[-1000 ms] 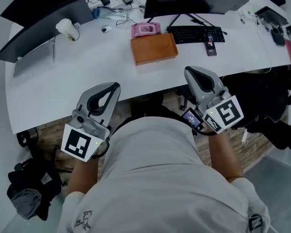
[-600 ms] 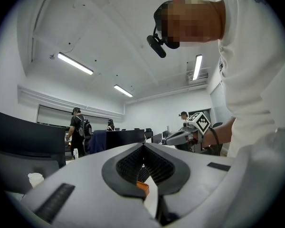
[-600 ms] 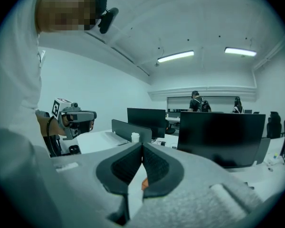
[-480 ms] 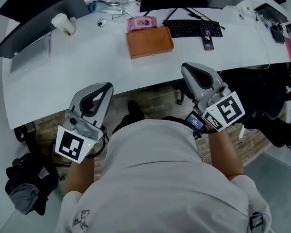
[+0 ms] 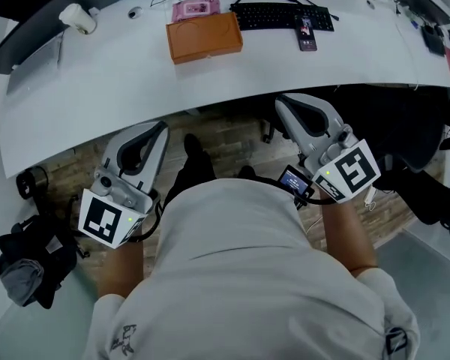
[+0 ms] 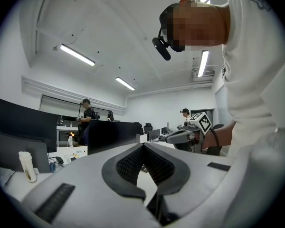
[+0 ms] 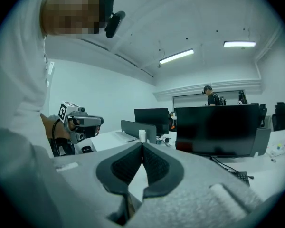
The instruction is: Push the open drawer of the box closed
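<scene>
Left gripper (image 5: 159, 128) and right gripper (image 5: 286, 103) short of desk (image 5: 120, 81) near edge, both jaw pairs pressed together, empty, orange box (image 5: 204, 36) at desk far side

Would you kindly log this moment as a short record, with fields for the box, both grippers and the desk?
box: brown, on the desk, well beyond both grippers
drawer: state not visible from here
left gripper: shut, empty, at the desk's near edge
right gripper: shut, empty, at the desk's near edge
contact with box: none
right of box: keyboard, phone
</scene>
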`<state>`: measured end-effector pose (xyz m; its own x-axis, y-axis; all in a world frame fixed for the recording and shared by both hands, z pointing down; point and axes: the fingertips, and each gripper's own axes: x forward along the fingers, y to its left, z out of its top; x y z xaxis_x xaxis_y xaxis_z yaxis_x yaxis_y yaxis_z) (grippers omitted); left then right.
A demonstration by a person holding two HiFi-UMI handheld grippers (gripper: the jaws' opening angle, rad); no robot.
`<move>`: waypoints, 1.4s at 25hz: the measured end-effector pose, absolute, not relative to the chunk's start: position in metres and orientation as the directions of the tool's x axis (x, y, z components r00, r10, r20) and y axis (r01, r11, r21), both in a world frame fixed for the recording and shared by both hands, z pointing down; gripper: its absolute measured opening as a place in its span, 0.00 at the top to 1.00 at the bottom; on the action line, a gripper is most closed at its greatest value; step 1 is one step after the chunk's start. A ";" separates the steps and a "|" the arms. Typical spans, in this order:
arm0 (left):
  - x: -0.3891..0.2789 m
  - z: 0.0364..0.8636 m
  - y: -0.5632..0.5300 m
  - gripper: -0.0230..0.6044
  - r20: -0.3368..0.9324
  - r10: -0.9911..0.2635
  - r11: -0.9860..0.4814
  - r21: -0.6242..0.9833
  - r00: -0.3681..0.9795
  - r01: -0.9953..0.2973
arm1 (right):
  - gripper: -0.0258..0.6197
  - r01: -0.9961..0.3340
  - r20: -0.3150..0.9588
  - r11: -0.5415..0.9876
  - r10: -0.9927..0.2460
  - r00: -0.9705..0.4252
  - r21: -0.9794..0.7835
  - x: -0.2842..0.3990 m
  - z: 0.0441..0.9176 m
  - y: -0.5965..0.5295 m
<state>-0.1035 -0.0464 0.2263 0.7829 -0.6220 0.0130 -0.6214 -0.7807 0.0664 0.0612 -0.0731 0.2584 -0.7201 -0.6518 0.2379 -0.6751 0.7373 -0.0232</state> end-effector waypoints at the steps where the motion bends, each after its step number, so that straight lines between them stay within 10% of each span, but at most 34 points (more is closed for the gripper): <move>1: -0.092 0.226 -0.036 0.97 0.008 -0.627 -0.777 0.064 0.779 -0.626 | 0.96 -0.670 0.235 0.742 -0.647 -0.725 -0.024 0.073 0.259 -0.062; 15: 0.034 0.232 0.128 0.97 0.031 -0.730 -0.681 0.053 0.683 -0.730 | 0.96 -0.514 0.198 0.858 -0.505 -0.840 0.008 0.178 0.262 0.098; 35: 0.048 0.211 0.185 0.97 0.084 -0.748 -0.658 0.031 0.658 -0.752 | 0.96 -0.463 0.138 0.886 -0.459 -0.878 0.005 0.168 0.210 0.153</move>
<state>0.0478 0.1845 0.2109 0.6579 -0.7484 0.0841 -0.7524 -0.6580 0.0313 0.1676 0.1530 0.2098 -0.8777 -0.4590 0.1378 -0.4628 0.8864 0.0050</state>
